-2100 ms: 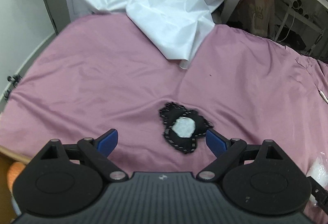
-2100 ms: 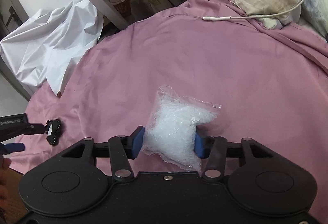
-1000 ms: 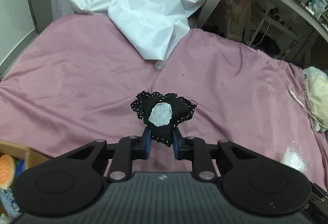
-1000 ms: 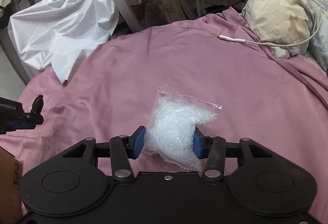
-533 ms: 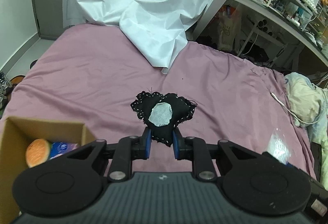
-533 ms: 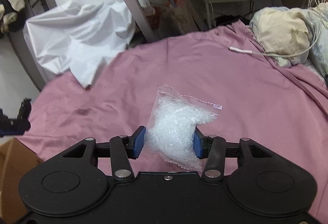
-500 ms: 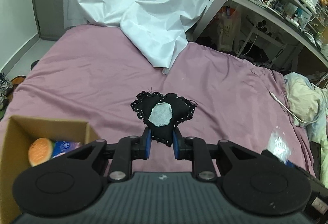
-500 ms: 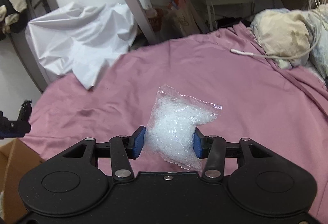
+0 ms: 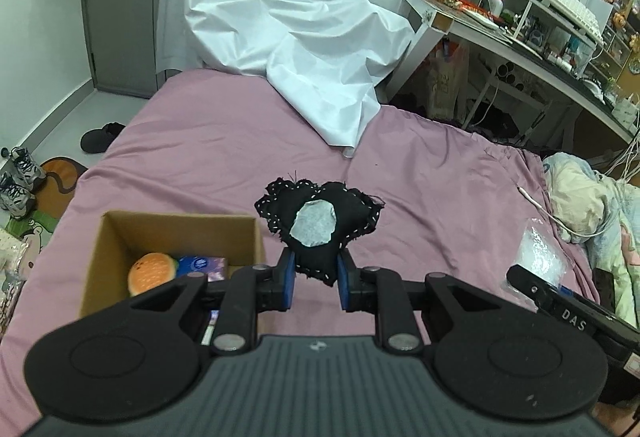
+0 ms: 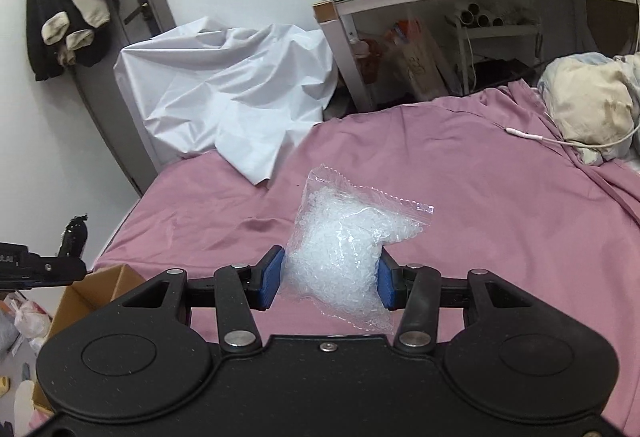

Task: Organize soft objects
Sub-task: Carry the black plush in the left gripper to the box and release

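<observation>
One black, white-stitched cushion [image 9: 318,227]

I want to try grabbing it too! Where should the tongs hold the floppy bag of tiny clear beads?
Squeeze the bag of beads across its fat lower belly, coming in from its sides as the right tongs do. The beads bunch there; the flat, nearly empty top corner would probably slip.

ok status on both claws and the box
Left claw shut on black pincushion. Right claw shut on bead bag. Cardboard box open, left of pincushion, nothing blocking.
</observation>
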The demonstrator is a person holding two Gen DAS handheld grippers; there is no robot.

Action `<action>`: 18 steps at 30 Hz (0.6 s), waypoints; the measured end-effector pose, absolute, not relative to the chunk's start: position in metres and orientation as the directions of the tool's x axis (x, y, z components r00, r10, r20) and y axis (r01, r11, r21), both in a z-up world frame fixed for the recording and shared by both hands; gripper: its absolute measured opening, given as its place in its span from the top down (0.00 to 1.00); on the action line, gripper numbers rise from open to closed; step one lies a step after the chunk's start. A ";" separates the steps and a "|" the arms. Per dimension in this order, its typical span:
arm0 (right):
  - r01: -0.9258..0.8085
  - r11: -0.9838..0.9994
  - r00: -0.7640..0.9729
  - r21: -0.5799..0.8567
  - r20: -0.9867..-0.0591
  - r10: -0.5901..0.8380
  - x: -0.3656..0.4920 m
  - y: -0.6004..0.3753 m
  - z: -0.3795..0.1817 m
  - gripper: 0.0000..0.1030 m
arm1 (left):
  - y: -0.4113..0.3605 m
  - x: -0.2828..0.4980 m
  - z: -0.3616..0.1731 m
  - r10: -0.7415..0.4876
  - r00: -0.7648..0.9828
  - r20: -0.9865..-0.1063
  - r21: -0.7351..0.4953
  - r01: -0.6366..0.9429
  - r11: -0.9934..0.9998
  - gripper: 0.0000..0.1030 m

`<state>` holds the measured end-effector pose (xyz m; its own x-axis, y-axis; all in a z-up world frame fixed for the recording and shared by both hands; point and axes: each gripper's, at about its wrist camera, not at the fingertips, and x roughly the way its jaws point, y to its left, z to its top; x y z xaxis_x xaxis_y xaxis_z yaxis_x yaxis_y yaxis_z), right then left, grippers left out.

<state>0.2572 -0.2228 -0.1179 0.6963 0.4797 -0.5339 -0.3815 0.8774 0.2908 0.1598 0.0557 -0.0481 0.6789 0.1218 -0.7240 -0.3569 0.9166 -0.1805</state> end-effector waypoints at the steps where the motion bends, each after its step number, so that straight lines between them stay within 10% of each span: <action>1: -0.382 0.879 0.695 0.286 -0.538 0.478 0.255 -0.220 -0.117 0.55 | 0.057 0.155 -0.047 0.123 0.680 -0.723 -0.181 -0.358 0.916 0.80; 18: -0.456 0.847 0.667 0.273 -0.526 0.528 0.204 -0.166 -0.099 0.55 | 0.100 0.092 -0.053 0.129 0.681 -0.720 -0.221 -0.402 0.889 0.80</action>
<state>0.2041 -0.1658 -0.0994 0.6666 0.5284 -0.5258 -0.4563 0.8470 0.2728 0.0915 0.1002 -0.0529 0.6814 0.1294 -0.7204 -0.4021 0.8886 -0.2207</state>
